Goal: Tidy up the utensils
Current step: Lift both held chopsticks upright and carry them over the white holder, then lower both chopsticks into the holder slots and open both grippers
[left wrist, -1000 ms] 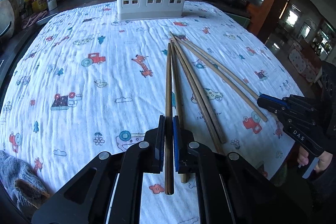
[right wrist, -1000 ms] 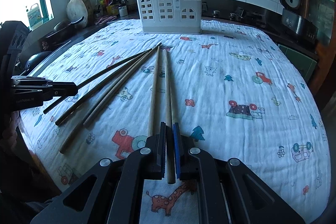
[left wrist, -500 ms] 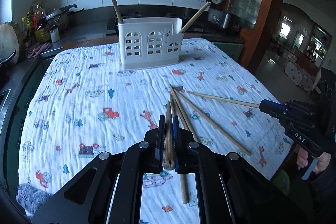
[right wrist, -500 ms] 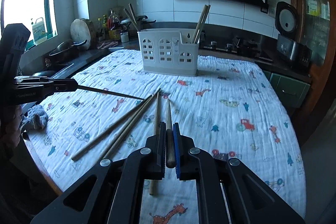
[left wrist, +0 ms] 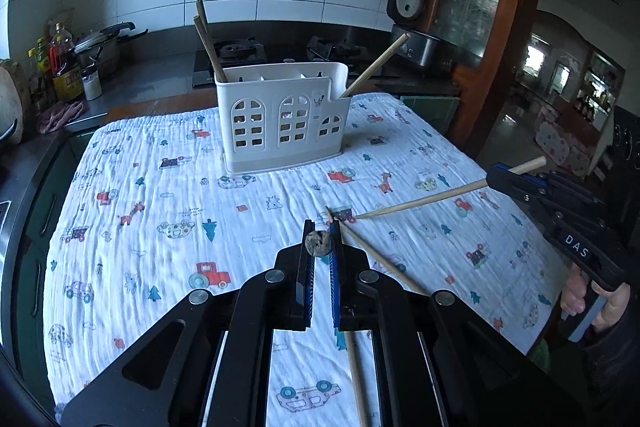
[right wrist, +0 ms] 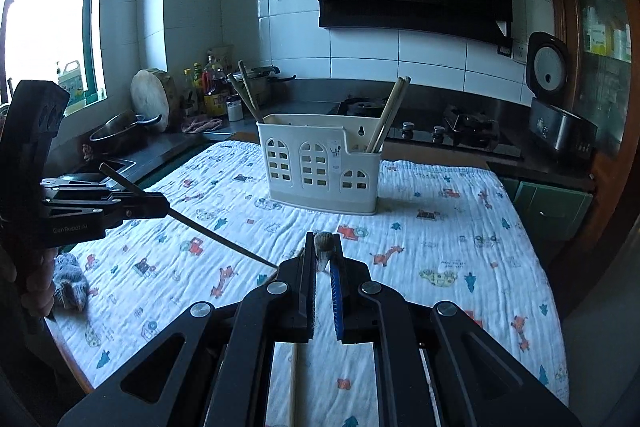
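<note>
Left gripper [left wrist: 322, 241] is pinching a dark chopstick [right wrist: 224, 240] near its thick end, jaws pressed tight on it. In the left wrist view only the round butt end is showing between the pads; the right wrist view is showing the stick slanting down from the gripper with its tip just above the cloth, near the table's middle.

Right gripper [right wrist: 323, 247] is likewise clamping a light chopstick [left wrist: 424, 201], jaws tight on it; the stick is angling down from the table's right edge toward the middle, tip over the cloth beside a printed car.

White utensil holder [left wrist: 282, 119] is standing upright on the patterned tablecloth [left wrist: 160, 227] toward the table's far edge, centred. Two chopsticks are leaning in its left compartment, more in the low right one.

Remaining chopsticks [left wrist: 380, 261] are lying flat on the cloth toward the near edge, partly hidden under the left gripper; count unclear.

A hand [left wrist: 592, 303] is gripping the right gripper's handle off the right edge.
</note>
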The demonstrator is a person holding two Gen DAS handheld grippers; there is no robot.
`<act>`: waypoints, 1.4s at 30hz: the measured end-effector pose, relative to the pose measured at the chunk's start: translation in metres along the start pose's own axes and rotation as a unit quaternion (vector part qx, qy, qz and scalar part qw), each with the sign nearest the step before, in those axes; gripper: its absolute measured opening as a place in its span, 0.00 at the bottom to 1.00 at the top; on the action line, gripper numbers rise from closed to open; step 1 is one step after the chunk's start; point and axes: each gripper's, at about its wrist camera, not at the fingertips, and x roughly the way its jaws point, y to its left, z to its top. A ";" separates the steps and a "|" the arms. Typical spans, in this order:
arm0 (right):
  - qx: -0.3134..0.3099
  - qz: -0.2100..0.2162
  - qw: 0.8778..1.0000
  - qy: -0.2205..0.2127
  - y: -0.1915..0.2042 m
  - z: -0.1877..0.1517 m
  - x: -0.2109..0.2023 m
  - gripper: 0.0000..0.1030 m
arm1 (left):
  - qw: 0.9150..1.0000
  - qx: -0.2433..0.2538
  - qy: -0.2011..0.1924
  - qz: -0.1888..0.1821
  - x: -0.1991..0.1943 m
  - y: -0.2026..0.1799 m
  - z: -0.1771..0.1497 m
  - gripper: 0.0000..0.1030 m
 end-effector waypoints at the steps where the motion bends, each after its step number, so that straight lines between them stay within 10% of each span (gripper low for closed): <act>1: 0.001 0.002 1.000 0.002 -0.001 0.007 0.002 0.06 | 1.000 0.003 -0.002 0.001 -0.001 0.001 0.005 0.05; 22: 0.006 0.012 1.000 -0.004 -0.042 0.188 0.021 0.06 | 0.995 0.032 -0.091 0.023 -0.029 0.022 0.170 0.05; 42: 0.013 -0.002 0.998 0.065 -0.049 0.186 0.127 0.06 | 0.999 -0.013 -0.001 0.035 0.069 0.076 0.181 0.05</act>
